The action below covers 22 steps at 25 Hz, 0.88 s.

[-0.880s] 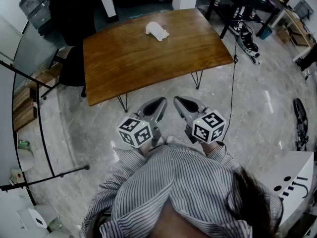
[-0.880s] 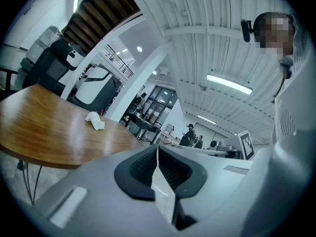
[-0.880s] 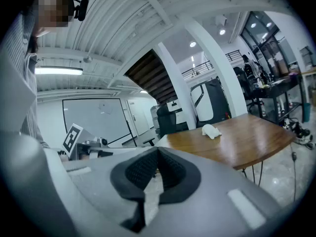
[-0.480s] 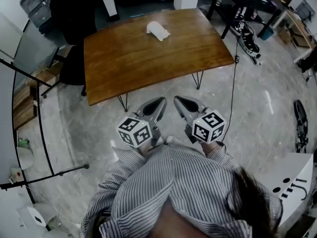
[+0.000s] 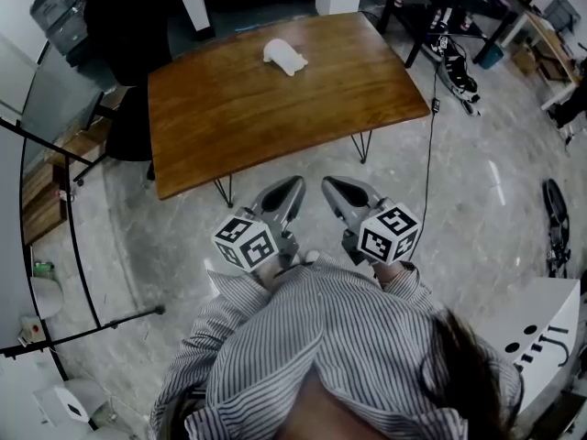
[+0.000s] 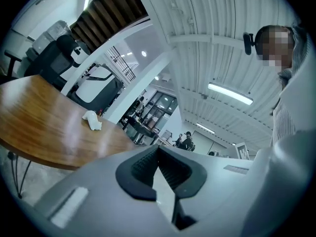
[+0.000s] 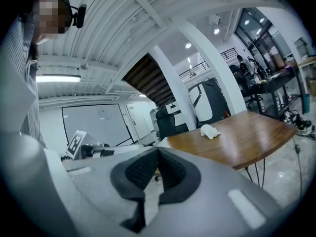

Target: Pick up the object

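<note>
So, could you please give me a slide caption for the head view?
Left gripper and right gripper, both shut, face a white object on the wooden table.

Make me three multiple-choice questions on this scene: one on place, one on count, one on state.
1. Where is the small white lumpy object? A. on the brown wooden table B. on the floor C. in a gripper
2. How many things lie on that table? A. one B. two C. three
3. The jaws of the right gripper are: A. wide apart B. shut, empty C. shut on the object
Key: 1A, it rests on that table; 2A, nothing else shows there; 3B, tips meet, nothing between.
</note>
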{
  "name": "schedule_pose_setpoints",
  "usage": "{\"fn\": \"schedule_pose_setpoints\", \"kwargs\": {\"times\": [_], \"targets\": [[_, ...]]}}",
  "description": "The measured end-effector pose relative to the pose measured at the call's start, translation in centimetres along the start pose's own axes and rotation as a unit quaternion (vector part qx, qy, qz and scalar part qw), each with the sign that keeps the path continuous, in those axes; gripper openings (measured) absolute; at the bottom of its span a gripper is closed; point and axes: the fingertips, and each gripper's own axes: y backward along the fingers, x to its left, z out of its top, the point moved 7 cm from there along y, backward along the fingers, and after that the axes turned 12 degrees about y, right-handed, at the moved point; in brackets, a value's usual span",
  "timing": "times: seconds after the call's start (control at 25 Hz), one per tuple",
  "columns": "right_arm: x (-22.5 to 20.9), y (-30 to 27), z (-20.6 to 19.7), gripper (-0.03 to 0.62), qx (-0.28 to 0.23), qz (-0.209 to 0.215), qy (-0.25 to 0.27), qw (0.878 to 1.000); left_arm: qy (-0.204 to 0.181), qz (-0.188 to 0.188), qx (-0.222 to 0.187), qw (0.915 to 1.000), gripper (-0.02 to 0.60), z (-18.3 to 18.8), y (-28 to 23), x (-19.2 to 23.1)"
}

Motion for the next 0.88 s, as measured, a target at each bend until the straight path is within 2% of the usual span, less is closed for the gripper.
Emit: {"fn": "schedule_pose_setpoints", "kwargs": {"times": [0.16,0.28,0.48,0.68,0.88], "targets": [[-1.7,0.1,0.1,0.002,-0.008,0.022,-0.016,1.0,0.008,-0.019,-0.016,0.9997,0.002,0.1,-1.2,-0.5],[-2.3,-0.5,-0.4,0.002,0.003,0.028,-0.012,1.0,0.009,-0.005,-0.017,0.9998,0.002,-0.4,-1.5,-0.2],[-3.3,-2.5,-1.4,0.002,0.015,0.041,-0.015,0.999,0.034,0.009,-0.019,0.9992,0.002,-0.5,-1.9,2.1],[-6.2,-5.6,-1.0,0.003,0.018,0.024,-0.011,0.999,0.036,0.005,-0.017,0.9992,0.002,1.7,-4.3,5.5],[-10.4,-10.8,0.8,0.003,0.023,0.005,0.003,1.0,0.034,-0.014,-0.013,0.9992,0.002,6.5,-8.1,9.6]]}}
